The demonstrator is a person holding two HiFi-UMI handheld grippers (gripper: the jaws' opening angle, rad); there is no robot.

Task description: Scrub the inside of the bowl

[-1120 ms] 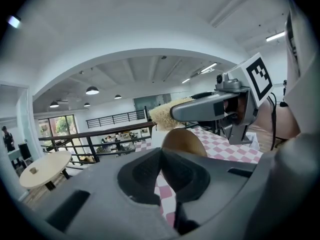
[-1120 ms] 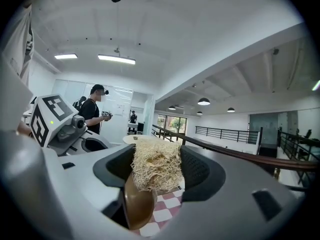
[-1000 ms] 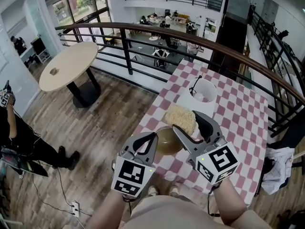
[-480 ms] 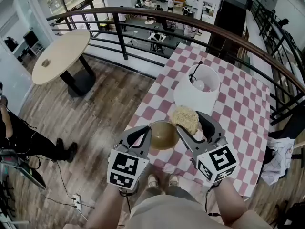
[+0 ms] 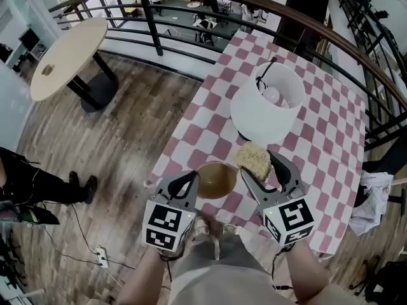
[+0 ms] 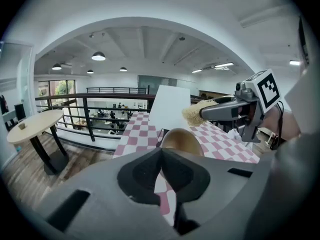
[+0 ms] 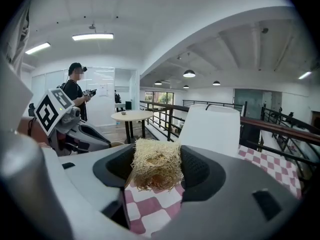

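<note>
The left gripper [image 5: 193, 179] with the bowl [image 5: 216, 180] and the right gripper [image 5: 259, 166] with the scrubber [image 5: 254, 157] have sunk toward the table's [image 5: 318, 138] near end. The scrubber has shifted from the bowl's far rim to its right.

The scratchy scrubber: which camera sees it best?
The right gripper view: the scrubber sits big and central, pinched between the jaws, its fibres clear. The head view shows it small from above, beside the bowl. The left gripper view catches only a fuzzy edge.

Glossy brown bowl [image 5: 216, 180], rough fibrous scrubber [image 5: 254, 159], matt checked tablecloth [image 5: 213, 100], wood-plank floor [image 5: 127, 132]
</note>
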